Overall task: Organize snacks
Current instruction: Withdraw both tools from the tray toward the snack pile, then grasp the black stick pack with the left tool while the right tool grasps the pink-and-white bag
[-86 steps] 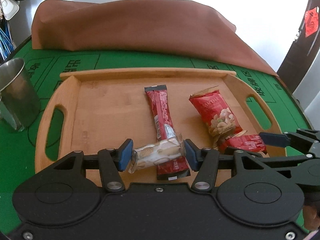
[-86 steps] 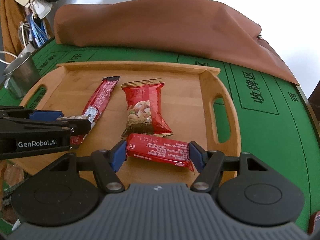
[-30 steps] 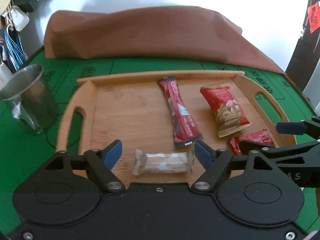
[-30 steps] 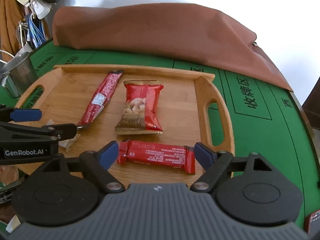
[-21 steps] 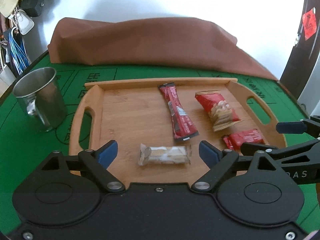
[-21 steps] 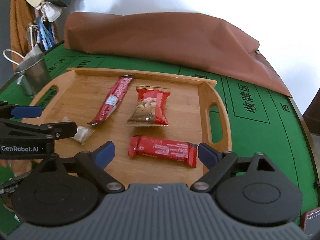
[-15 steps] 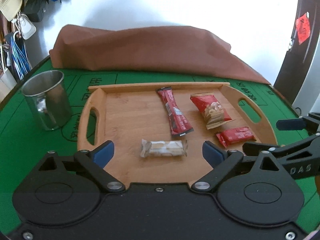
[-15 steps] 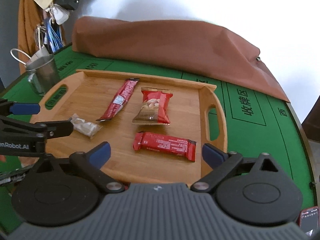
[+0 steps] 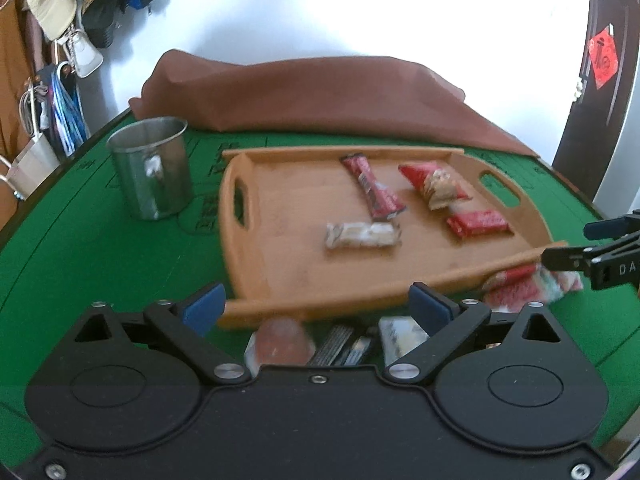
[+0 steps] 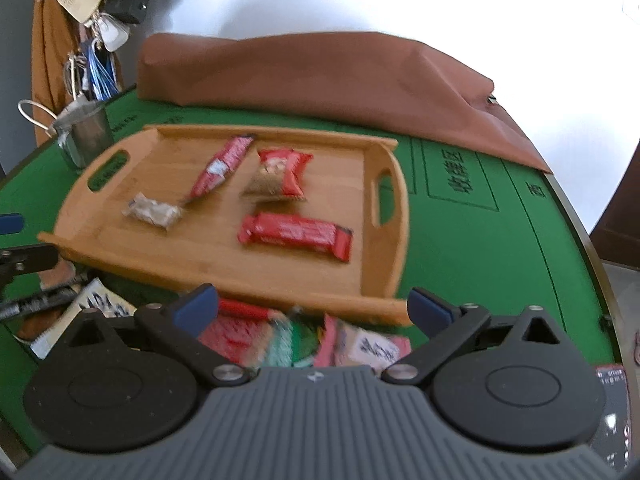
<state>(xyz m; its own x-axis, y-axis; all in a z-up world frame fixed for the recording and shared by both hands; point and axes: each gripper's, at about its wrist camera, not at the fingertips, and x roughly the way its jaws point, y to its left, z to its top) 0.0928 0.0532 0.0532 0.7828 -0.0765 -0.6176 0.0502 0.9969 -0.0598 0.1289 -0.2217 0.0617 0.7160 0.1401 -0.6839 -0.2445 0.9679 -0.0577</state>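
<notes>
A wooden tray [image 9: 280, 280] [image 10: 384, 268] on the green table holds a clear-wrapped white snack [image 9: 362, 235] [image 10: 154, 210], a long red stick [image 9: 372, 191] [image 10: 222, 168], a red nut bag [image 9: 434, 186] [image 10: 280, 178] and a red bar [image 9: 478, 224] [image 10: 296, 236]. My left gripper [image 9: 316, 304] is open and empty, above loose snacks [image 9: 328, 344] in front of the tray. My right gripper [image 10: 312, 306] is open and empty, above more loose packets [image 10: 304, 340], and shows in the left wrist view [image 9: 588, 244].
A steel cup [image 9: 150, 172] [image 10: 82, 134] stands left of the tray. A brown cloth [image 9: 320, 96] [image 10: 320, 76] lies along the table's far side. Bags and a hat [image 9: 52, 8] hang at the far left. A red-green packet [image 9: 528, 284] lies by the tray's near right corner.
Both grippers let go of their snacks, the white one and the red bar, on the tray, opened wide and drew back toward me. Loose snacks in front of the tray came into view.
</notes>
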